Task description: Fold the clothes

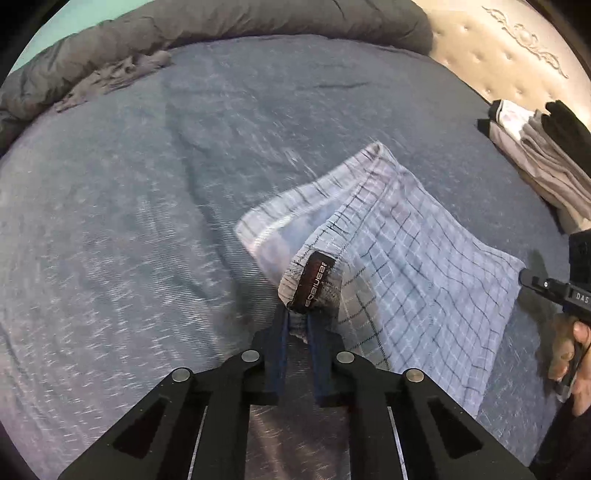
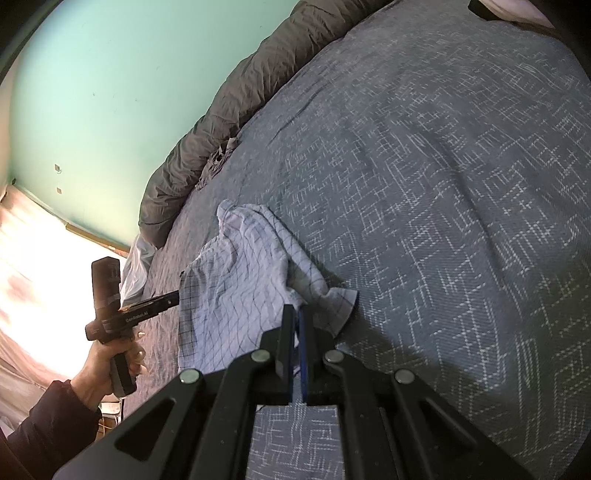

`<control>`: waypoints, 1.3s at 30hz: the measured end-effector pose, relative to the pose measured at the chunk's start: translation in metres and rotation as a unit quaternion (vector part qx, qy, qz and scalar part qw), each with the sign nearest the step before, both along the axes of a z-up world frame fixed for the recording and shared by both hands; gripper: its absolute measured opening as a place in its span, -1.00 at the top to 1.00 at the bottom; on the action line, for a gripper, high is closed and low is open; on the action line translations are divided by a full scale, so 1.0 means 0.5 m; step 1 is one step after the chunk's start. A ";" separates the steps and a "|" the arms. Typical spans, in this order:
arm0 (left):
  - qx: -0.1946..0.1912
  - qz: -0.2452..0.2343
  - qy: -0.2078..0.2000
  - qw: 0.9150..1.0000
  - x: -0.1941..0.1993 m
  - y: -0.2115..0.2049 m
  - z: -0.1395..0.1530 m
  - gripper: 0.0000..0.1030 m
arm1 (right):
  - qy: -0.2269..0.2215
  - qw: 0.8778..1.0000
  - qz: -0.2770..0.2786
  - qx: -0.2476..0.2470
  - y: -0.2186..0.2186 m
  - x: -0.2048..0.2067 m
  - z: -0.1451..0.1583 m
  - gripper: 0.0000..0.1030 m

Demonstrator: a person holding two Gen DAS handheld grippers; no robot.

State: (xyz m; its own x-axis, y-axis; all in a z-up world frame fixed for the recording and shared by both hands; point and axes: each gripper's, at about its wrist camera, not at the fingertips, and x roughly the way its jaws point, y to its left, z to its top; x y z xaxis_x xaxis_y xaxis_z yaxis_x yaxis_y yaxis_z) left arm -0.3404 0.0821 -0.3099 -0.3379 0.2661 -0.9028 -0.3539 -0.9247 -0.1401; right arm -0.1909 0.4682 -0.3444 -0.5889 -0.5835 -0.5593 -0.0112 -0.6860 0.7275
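Left wrist view: the left gripper (image 1: 297,317) is clamped on the grey waistband (image 1: 310,282) of the checked shorts (image 1: 424,273), right where a dark label (image 1: 314,280) is sewn on. The 2 fingers are pressed together with the band pinched between them. The rest of the shorts is spread over the bed (image 1: 147,221), a blue-grey patterned cover, out toward its right side, with 1 leg folded back so a paler inner face is shown. The right gripper (image 1: 526,277) is seen at the right edge of the frame, its tip at the far corner of the shorts; whether cloth is pinched there can't be told from this angle. The hand (image 1: 570,358) on its handle is partly cut off. A stack of clothes (image 1: 535,155) is parked at the right edge of the bed by the tufted headboard (image 1: 509,48), and a grey duvet (image 1: 184,33) is bunched along the far edge.

Right wrist view: the right gripper (image 2: 297,317) is closed on a corner of the shorts (image 2: 240,273), fingers together, cloth caught between them. The shorts are lifted and crumpled between the 2 grippers, near the left edge of the bed (image 2: 443,184). The left gripper (image 2: 173,295) is seen at the far side of the cloth, held by a hand (image 2: 107,358) in a dark sleeve (image 2: 51,421). The duvet (image 2: 229,107) is piled against a green wall (image 2: 110,74).
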 end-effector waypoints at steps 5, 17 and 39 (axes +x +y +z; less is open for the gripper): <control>-0.017 0.027 -0.004 0.999 -0.020 -0.015 0.001 0.82 | 0.001 1.000 0.002 0.005 -0.003 0.000 0.003 0.97; -0.078 0.019 -0.041 0.996 -0.083 0.002 0.011 0.83 | -0.002 1.000 0.005 0.003 -0.003 -0.003 -0.001 0.97; 0.100 0.107 -0.031 0.989 -0.083 -0.080 0.022 0.50 | -0.009 1.000 -0.004 0.008 0.004 -0.013 -0.001 0.96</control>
